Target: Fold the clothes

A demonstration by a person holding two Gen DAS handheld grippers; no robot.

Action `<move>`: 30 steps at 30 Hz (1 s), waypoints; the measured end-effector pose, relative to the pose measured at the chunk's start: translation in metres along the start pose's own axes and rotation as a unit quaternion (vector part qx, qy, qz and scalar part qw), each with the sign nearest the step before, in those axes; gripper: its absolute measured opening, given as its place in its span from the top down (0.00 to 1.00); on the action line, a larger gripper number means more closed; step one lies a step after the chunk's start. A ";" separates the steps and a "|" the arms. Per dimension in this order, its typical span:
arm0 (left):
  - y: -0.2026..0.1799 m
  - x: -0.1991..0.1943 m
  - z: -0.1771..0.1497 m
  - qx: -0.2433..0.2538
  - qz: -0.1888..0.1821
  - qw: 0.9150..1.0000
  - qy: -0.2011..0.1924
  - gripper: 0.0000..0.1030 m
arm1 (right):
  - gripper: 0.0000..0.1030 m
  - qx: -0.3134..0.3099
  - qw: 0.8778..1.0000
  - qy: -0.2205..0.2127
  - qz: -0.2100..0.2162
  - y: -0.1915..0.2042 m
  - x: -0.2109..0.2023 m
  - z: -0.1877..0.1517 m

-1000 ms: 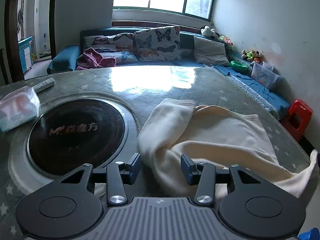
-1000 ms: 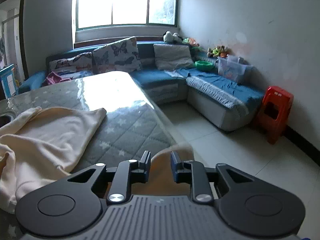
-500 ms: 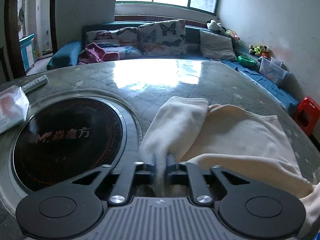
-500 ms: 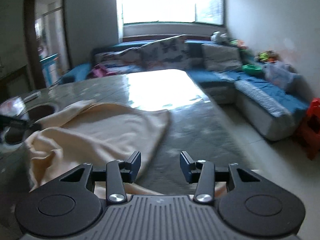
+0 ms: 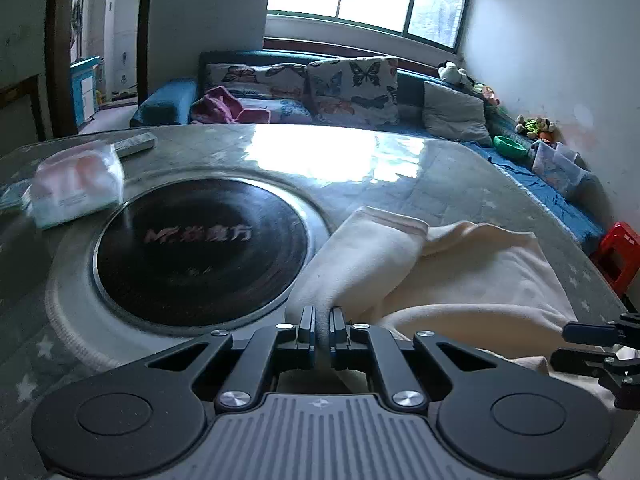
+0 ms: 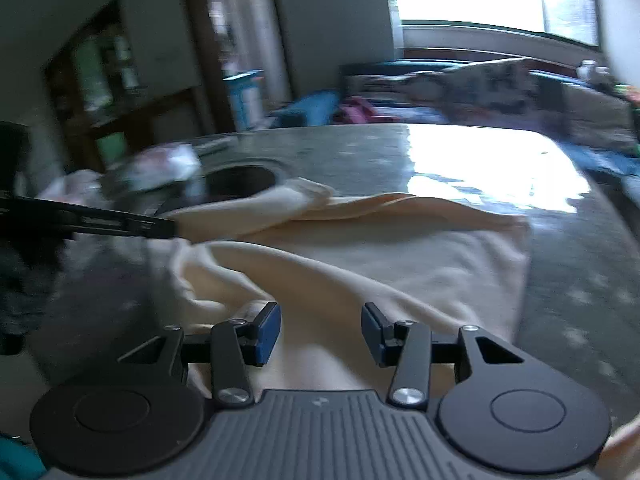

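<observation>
A cream garment (image 5: 460, 272) lies crumpled on the round grey table (image 5: 400, 168), one sleeve (image 5: 372, 240) stretching toward the far side. My left gripper (image 5: 321, 326) is shut on the near end of that sleeve, with cloth pinched between its pads. In the right wrist view my right gripper (image 6: 320, 332) hovers open just over the garment (image 6: 360, 264), and the cloth beneath lies flat, apart from its blue pads. The left gripper (image 6: 120, 222) shows there as a dark bar at the sleeve's left end. The right gripper's fingers (image 5: 592, 330) reach in from the right edge of the left wrist view.
A black round hotplate (image 5: 200, 248) is set into the table left of the garment. A tissue pack (image 5: 76, 188) and a remote (image 5: 134, 145) lie at the far left. Beyond the table stand a blue sofa with cushions (image 5: 352, 88) and a red stool (image 5: 618, 256).
My left gripper closed on the sleeve and drew back a little. My right gripper opened and swung left from the sofa side to over the garment.
</observation>
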State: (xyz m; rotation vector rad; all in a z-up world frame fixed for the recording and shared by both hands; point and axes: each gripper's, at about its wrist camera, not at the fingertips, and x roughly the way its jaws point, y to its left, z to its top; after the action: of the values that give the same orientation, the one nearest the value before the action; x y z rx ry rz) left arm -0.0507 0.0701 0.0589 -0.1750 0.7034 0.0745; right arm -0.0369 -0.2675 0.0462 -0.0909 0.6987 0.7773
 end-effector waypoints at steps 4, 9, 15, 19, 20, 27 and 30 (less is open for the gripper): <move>0.006 -0.002 -0.007 -0.011 0.012 1.000 0.011 0.90 | 0.57 -0.037 0.998 0.021 0.040 0.020 0.006 -0.001; 0.007 -0.006 -0.001 -0.008 0.016 1.000 0.007 0.84 | 0.74 -0.063 0.997 0.042 0.033 0.029 0.020 -0.009; 0.005 -0.018 0.003 0.000 0.027 1.000 -0.007 0.65 | 0.98 -0.099 0.992 0.038 0.074 0.041 0.013 -0.006; -0.002 -0.023 0.009 0.015 0.017 1.000 -0.018 0.62 | 0.98 -0.157 0.979 0.050 0.121 0.061 -0.011 -0.006; -0.006 -0.021 0.010 0.020 0.014 1.000 -0.018 0.61 | 0.98 -0.168 0.975 0.059 0.129 0.065 -0.014 -0.008; -0.039 0.015 0.024 0.063 0.001 0.998 -0.002 0.56 | 0.95 -0.198 0.958 0.124 0.165 0.074 -0.002 -0.028; -0.052 0.033 0.030 0.082 0.001 0.997 0.002 0.54 | 0.91 -0.185 0.958 0.123 0.179 0.070 -0.002 -0.018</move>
State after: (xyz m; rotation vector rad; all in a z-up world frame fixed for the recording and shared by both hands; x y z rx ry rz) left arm -0.0004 0.0252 0.0671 -0.0170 0.7097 0.0190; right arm -0.0947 -0.2243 0.0457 -0.4160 0.8089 1.2559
